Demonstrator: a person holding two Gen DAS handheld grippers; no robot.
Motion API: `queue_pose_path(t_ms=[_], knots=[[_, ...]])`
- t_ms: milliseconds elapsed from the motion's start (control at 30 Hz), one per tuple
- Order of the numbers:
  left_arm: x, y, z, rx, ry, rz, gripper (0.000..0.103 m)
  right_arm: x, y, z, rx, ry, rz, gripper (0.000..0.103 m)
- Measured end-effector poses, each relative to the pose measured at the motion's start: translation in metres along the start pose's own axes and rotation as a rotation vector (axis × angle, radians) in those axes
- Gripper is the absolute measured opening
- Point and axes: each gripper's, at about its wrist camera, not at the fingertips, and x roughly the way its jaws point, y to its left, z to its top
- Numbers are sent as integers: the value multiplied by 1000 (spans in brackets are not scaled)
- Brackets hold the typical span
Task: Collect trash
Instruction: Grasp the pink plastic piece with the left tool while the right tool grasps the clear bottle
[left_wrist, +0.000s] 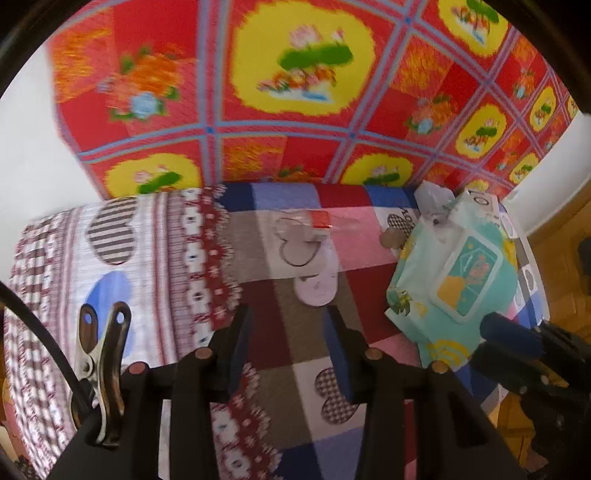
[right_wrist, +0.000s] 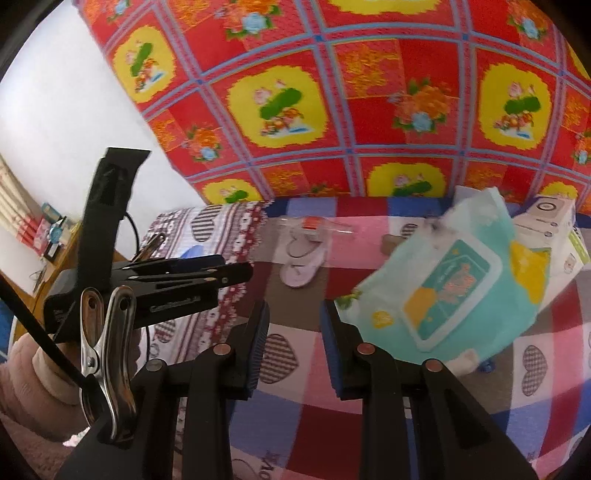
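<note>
Trash here seems to mean the small litter lying on the patchwork blanket: a clear plastic wrapper with a red patch, and just below it a pale pink scrap that is too blurred to identify; both lie flat on the bed, near the upright red and yellow floral mat, probably where they were dropped; the left gripper hangs above the blanket with its jaws parted and nothing between them, aimed so that the pink scrap sits just ahead of the fingertips, which suggests it is lined up for a pick; the right gripper also stands parted and empty, its right finger close beside a teal pack of wet wipes, though whether they touch I cannot tell; the pack rests partly on a white box at the bed's edge; a striped pillow lies to the left, clear of the litter.
</note>
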Motion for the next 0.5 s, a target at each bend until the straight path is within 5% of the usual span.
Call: queue_pose_path(t_ms=[500], knots=[[77,-29,12,62,119,21,51,6,-30,-3,41,8,-19,30]])
